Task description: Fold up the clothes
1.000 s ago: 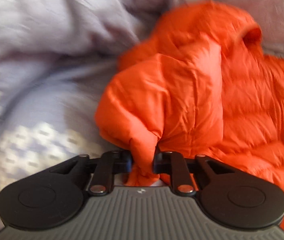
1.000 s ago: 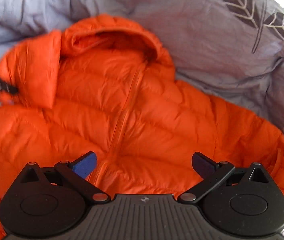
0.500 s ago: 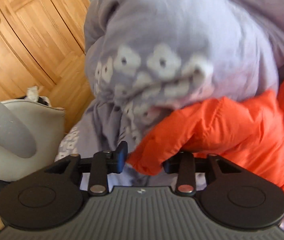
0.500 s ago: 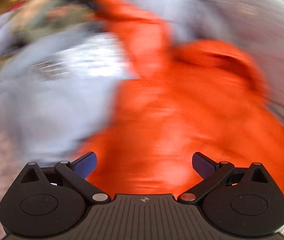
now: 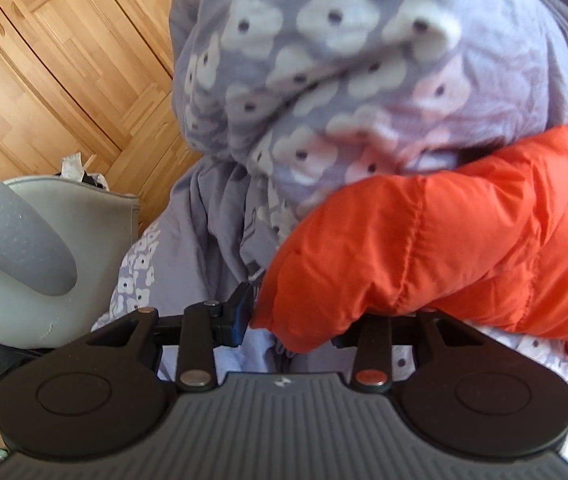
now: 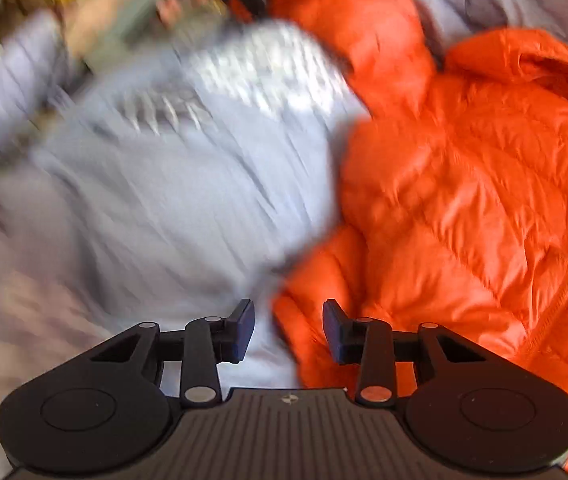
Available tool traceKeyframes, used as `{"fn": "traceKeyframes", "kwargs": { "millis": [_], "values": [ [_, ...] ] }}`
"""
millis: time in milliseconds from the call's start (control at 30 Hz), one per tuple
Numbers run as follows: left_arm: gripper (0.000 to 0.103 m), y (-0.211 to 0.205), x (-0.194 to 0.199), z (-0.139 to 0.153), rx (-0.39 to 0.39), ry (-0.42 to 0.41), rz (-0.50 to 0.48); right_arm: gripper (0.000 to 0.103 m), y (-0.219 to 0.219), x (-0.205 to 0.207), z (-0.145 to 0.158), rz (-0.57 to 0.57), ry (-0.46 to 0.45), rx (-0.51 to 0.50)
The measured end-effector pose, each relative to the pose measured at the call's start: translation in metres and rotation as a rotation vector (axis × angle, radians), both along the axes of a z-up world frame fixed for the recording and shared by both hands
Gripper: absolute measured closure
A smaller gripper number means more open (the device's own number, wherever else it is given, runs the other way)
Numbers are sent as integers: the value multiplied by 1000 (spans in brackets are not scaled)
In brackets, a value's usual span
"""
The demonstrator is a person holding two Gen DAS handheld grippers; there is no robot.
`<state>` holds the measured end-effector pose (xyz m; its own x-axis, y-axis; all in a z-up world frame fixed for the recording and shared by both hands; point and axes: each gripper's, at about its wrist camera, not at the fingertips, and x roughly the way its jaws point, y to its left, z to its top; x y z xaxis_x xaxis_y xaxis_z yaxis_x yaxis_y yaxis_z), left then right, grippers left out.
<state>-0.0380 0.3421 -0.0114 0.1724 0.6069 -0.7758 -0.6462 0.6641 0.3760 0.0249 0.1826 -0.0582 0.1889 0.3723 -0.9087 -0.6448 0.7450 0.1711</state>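
An orange quilted hooded jacket (image 6: 464, 184) lies on a lilac flowered bed cover (image 6: 171, 208). In the left wrist view its sleeve (image 5: 424, 248) stretches out to my left gripper (image 5: 292, 320); the jaws stand apart, with the sleeve's cuff lying between them and over the right finger. My right gripper (image 6: 288, 330) hovers at the jacket's lower left edge, jaws partly closed with a gap; the hem lies between the fingers but is not pinched. The right wrist view is blurred on its left side.
A bunched lilac duvet (image 5: 344, 80) with white flowers rises behind the sleeve. A wooden wardrobe (image 5: 55, 64) stands at the left, with a grey padded chair (image 5: 43, 256) in front of it. Blurred clutter shows at the top left of the right wrist view.
My left gripper pulled the sleeve outward to the bed's edge and its jaws opened. My right gripper swung left to the jacket's hem and its jaws narrowed.
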Motion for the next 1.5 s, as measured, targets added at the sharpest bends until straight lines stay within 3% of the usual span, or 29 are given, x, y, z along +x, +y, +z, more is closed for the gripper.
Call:
{"fn": "traceKeyframes", "kwargs": {
  "millis": [100, 133, 167, 200, 267, 367, 500, 600, 633, 733, 800, 867, 933, 967, 1033, 1100, 1167, 1233, 1300, 1367, 1500],
  "values": [
    [55, 6, -5, -9, -14, 24, 22, 60, 9, 12, -39, -96, 86, -40],
    [55, 8, -7, -11, -14, 38, 34, 73, 14, 12, -43, -119, 100, -45],
    [55, 5, -9, -10, -9, 48, 46, 78, 16, 10, -38, -122, 92, -41],
    [55, 9, -12, -11, -3, 54, 57, 83, 19, 9, -31, -120, 81, -35],
    [55, 15, -18, -10, 5, 56, 75, 84, 5, 12, -1, -187, 111, 86],
    [55, 27, -25, -9, -6, 48, 103, 85, -21, 19, 53, -255, 252, 363],
    [55, 27, -32, 5, -3, 22, 109, 84, 2, 6, 102, -67, 289, 403],
    [56, 8, -38, 27, 17, -23, 49, 79, 33, -5, 82, 74, 436, 377],
    [56, -4, -39, 35, 15, -48, 3, 70, 43, -10, 69, 93, 471, 344],
    [51, -47, -39, 54, -7, -109, -147, 47, 62, -13, 29, 76, 583, 310],
    [45, -83, -36, 53, -67, -139, -271, 47, 59, -10, 32, 83, 599, 315],
    [43, -117, -32, 43, -146, -135, -387, 38, 41, -10, 50, 90, 548, 322],
    [43, -147, -28, 27, -203, -97, -484, 11, 9, -10, 71, 65, 462, 321],
    [42, -161, -27, 17, -220, -64, -528, 6, -13, -11, 79, 34, 411, 319],
    [42, -184, -30, -15, -165, 54, -584, 5, -55, -5, 93, -70, 301, 294],
    [40, -209, -41, -40, 17, 140, -665, 5, -93, 7, 99, -207, 176, 249],
    [41, -224, -48, -42, 123, 161, -729, 6, -114, 30, 101, -334, -54, 131],
    [41, -226, -41, -33, 99, 156, -720, 6, -120, 60, 98, -392, -337, 2],
    [40, -211, -36, -33, 9, 136, -664, 7, -115, 93, 86, -392, -581, -81],
    [39, -205, -38, -35, -28, 115, -635, 8, -100, 133, 65, -363, -703, -159],
    [39, -210, -42, -35, -12, 111, -630, 18, -51, 200, 11, -163, -784, -366]
  ]
}}
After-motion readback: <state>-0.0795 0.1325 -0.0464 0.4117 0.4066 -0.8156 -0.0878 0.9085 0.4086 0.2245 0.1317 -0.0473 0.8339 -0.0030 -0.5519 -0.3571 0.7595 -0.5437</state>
